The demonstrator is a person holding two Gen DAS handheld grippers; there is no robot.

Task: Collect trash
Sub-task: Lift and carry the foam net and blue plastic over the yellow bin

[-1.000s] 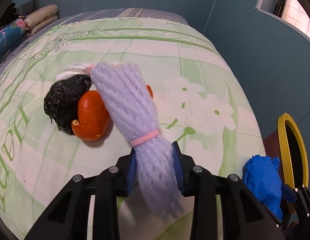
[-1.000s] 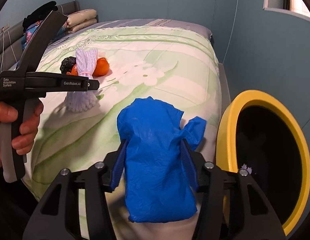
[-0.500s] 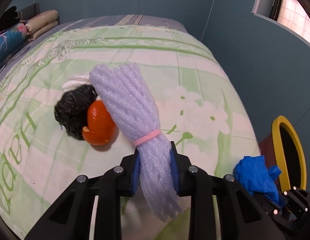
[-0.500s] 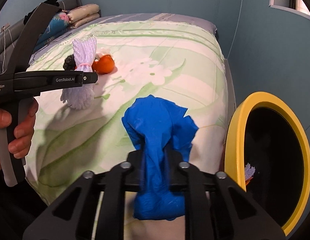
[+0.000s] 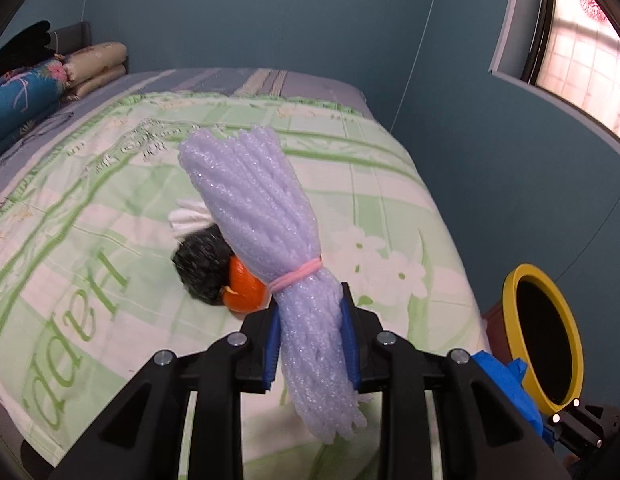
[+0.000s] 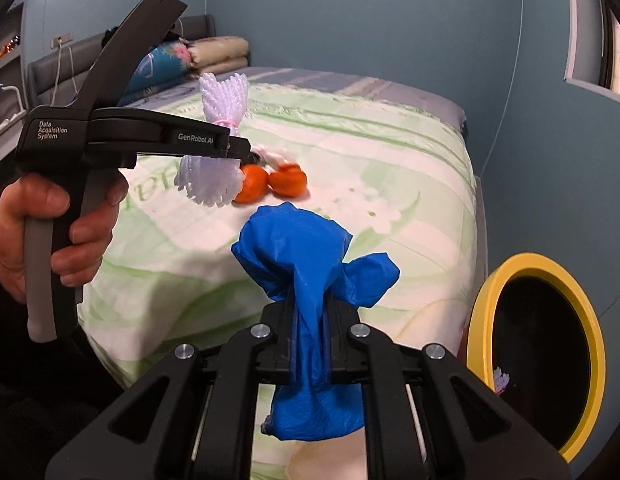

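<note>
Two handheld grippers each carry a piece of trash above a bed [image 5: 373,184] spread with a green-and-white flowered cover, and everything here is placed by that bed. The left gripper [image 5: 311,350] pinches a bundle of pale purple foam netting [image 5: 266,232] just below its pink rubber band [image 5: 298,274]; the bundle stands tilted, fanned end up, clear of the cover. A person's hand [image 6: 50,240] grips the tool's grey handle at the bed's near edge. The right gripper [image 6: 310,344], its jaws pressed nearly together, squeezes a crumpled blue plastic bag [image 6: 306,256], which bulges above the fingers and hangs below them over the bed's near edge. On the middle of the bed lie two pieces of orange peel [image 6: 288,180] close together, with a crumpled black bag [image 5: 202,268] and a scrap of white netting [image 5: 188,220] touching them. A yellow-rimmed bin [image 6: 537,360] stands on the floor beside the bed, its dark mouth turned toward the grippers, with a small pale scrap [image 6: 501,380] inside. Folded bedding [image 5: 96,66] is stacked at the head of the bed.
</note>
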